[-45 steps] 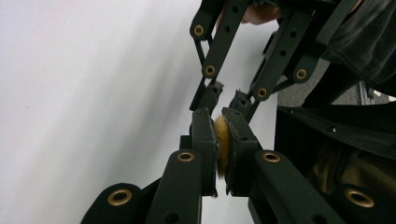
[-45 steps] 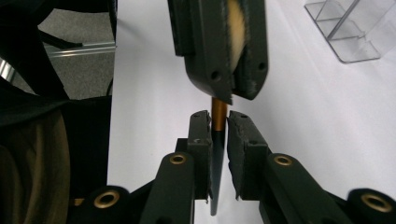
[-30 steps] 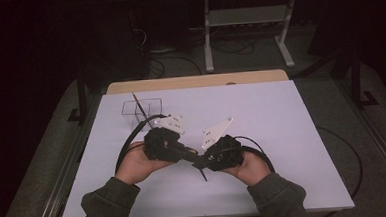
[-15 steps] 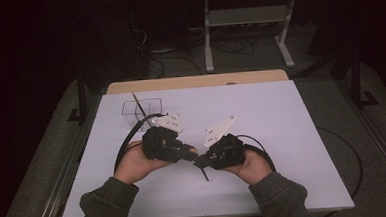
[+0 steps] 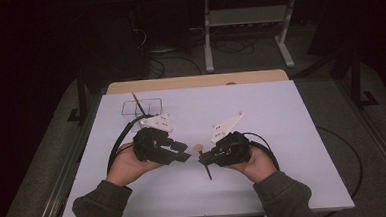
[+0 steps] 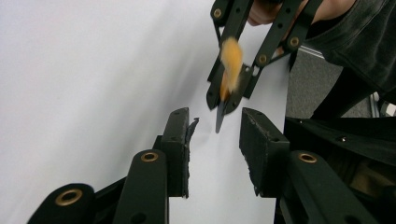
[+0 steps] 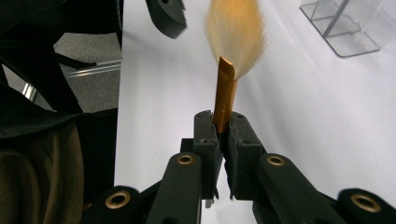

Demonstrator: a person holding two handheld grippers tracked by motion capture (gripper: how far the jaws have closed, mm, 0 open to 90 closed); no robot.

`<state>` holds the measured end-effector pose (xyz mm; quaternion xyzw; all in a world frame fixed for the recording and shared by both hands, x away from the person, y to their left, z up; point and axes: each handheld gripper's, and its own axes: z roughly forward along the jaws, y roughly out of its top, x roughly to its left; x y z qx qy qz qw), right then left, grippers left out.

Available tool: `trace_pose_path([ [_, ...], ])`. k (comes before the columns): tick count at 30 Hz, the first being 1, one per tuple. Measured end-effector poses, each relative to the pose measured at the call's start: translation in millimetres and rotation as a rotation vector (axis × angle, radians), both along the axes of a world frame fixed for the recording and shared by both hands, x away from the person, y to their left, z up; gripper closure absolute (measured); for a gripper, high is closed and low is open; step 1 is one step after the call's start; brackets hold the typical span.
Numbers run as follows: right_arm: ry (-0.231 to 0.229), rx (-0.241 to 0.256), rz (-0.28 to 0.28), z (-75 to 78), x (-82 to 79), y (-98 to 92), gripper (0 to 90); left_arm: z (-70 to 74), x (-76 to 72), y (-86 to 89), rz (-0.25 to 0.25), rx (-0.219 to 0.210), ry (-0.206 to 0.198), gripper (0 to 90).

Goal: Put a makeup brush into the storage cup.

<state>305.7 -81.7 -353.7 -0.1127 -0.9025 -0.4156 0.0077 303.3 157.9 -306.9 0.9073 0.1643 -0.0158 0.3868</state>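
A make-up brush (image 7: 224, 93) with a gold ferrule, tan bristles and a dark handle is clamped at the ferrule by my right gripper (image 7: 223, 126), which is shut on it. In the high view the brush (image 5: 198, 148) sits mid-table, bristles up-left, handle tip pointing toward the person. My right gripper (image 5: 207, 158) and my left gripper (image 5: 182, 152) face each other there. My left gripper (image 6: 215, 140) is open, its jaws on either side of the dark handle tip of the brush (image 6: 219, 119), without touching it.
A clear square holder (image 5: 142, 107) with another thin brush (image 5: 136, 102) leaning in it stands at the far left of the white table (image 5: 292, 128). The holder (image 7: 343, 28) is at the top right of the right gripper view. Cables trail from both grippers.
Both hands have shifted only slightly; the right gripper has tilted a little with the brush still in it. The left gripper stays open.
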Motion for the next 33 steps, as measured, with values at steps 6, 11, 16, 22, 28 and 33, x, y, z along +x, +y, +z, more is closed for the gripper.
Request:
trace_pose_path([
  [6,0.012,0.005,-0.023,-0.4,2.4,-6.0,82.7,-6.0,-1.4,7.8,0.032,0.001,-0.006,60.5],
  [11,0.013,0.011,-0.038,-0.6,6.5,-11.7,82.8,-12.9,-2.4,15.4,0.069,-0.009,-0.007,59.8],
  [16,0.025,0.015,-0.056,-0.4,10.7,-16.0,82.7,-19.4,-3.3,22.1,0.089,-0.008,-0.003,57.6],
  [22,0.038,0.010,-0.078,0.7,17.0,-19.1,82.7,-27.0,-4.4,27.1,0.110,-0.002,-0.003,55.1],
  [28,0.049,0.021,-0.089,3.5,24.6,-24.3,82.7,-32.2,-5.9,33.4,0.122,-0.004,-0.013,53.6],
  [33,0.040,0.022,-0.101,8.8,29.4,-27.2,82.7,-35.6,-7.1,36.1,0.133,-0.003,-0.020,52.3],
])
